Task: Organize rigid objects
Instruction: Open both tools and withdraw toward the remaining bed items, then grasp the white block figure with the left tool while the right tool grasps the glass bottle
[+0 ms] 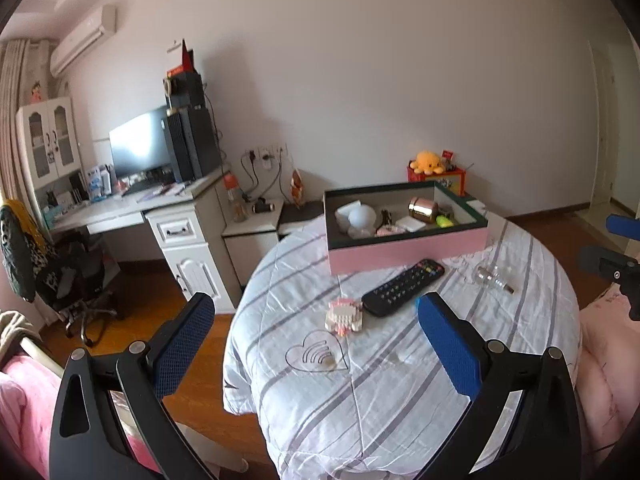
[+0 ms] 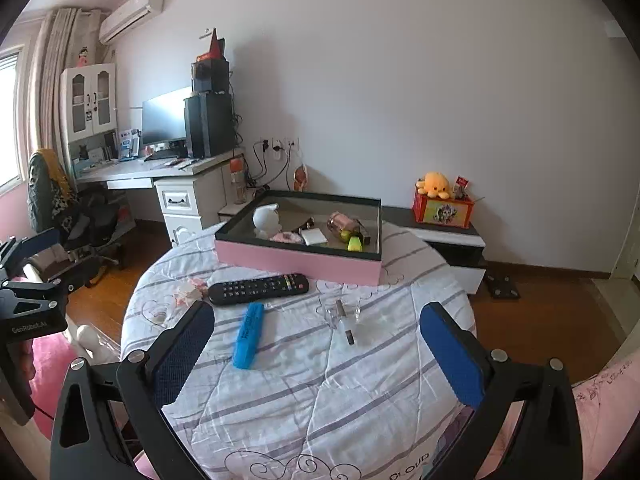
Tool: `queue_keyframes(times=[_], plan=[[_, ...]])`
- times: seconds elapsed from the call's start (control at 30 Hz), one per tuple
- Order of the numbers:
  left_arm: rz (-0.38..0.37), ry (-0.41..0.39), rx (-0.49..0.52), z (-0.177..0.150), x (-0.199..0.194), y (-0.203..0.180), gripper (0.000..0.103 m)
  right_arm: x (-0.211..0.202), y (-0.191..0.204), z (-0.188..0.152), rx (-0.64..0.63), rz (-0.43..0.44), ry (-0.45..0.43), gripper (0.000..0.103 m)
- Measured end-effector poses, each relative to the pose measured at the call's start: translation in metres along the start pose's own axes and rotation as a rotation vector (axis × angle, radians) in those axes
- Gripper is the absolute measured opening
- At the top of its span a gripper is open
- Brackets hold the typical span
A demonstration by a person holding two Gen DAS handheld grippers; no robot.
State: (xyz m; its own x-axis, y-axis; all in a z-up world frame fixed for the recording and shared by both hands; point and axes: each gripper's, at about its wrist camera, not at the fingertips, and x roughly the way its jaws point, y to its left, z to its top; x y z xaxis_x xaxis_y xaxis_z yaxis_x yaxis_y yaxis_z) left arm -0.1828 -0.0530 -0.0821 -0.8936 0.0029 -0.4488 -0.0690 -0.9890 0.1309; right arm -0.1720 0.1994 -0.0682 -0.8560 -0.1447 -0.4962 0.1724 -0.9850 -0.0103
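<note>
A pink box (image 1: 408, 246) (image 2: 296, 260) with a dark rim stands at the far side of a quilt-covered surface and holds several small items. In front of it lie a black remote (image 1: 403, 287) (image 2: 258, 289), a pink-and-white block toy (image 1: 343, 314) (image 2: 187, 291), a clear glass bottle (image 1: 493, 278) (image 2: 344, 318) and a blue marker (image 2: 249, 335). My left gripper (image 1: 316, 340) is open and empty, above the near edge, short of the block toy. My right gripper (image 2: 318, 350) is open and empty, near the marker and bottle.
The striped quilt (image 1: 360, 392) (image 2: 320, 392) drops off to a wooden floor (image 1: 160, 300) on the left. A white desk (image 1: 176, 216) with a monitor and an office chair (image 1: 64, 276) stand left. A low cabinet with a red box and orange plush (image 2: 442, 204) stands behind.
</note>
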Motion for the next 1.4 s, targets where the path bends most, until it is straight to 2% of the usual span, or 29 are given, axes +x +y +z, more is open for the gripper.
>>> queue_keyframes(times=[0.17, 0.37, 0.6, 0.73, 0.93, 1.17, 1.2, 1.27, 1.4], plan=[[0.0, 0.057, 0.001, -0.007, 0.025, -0.001, 0.103, 0.022, -0.007, -0.008, 0.018, 0.001, 0.05, 0.103], [-0.035, 0.146, -0.007, -0.019, 0.07, -0.005, 0.103, 0.056, -0.02, -0.017, 0.042, -0.006, 0.119, 0.103], [-0.062, 0.271, -0.016, -0.035, 0.138, -0.012, 0.103, 0.106, -0.04, -0.03, 0.081, -0.018, 0.215, 0.103], [-0.05, 0.329, -0.021, -0.043, 0.17, -0.012, 0.103, 0.132, -0.051, -0.034, 0.102, -0.023, 0.255, 0.103], [-0.047, 0.383, -0.016, -0.047, 0.2, -0.012, 0.103, 0.162, -0.06, -0.033, 0.103, -0.041, 0.294, 0.103], [-0.077, 0.384, -0.002, -0.041, 0.213, -0.012, 0.102, 0.196, -0.057, -0.027, 0.065, 0.001, 0.351, 0.103], [-0.084, 0.383, -0.003, -0.041, 0.214, -0.012, 0.101, 0.199, -0.056, -0.026, 0.053, 0.011, 0.358, 0.103], [-0.108, 0.378, 0.002, -0.04, 0.213, -0.012, 0.093, 0.204, -0.053, -0.023, 0.034, 0.028, 0.368, 0.102], [-0.146, 0.352, 0.019, -0.04, 0.21, -0.015, 0.078, 0.213, -0.045, -0.02, -0.016, 0.013, 0.385, 0.087]])
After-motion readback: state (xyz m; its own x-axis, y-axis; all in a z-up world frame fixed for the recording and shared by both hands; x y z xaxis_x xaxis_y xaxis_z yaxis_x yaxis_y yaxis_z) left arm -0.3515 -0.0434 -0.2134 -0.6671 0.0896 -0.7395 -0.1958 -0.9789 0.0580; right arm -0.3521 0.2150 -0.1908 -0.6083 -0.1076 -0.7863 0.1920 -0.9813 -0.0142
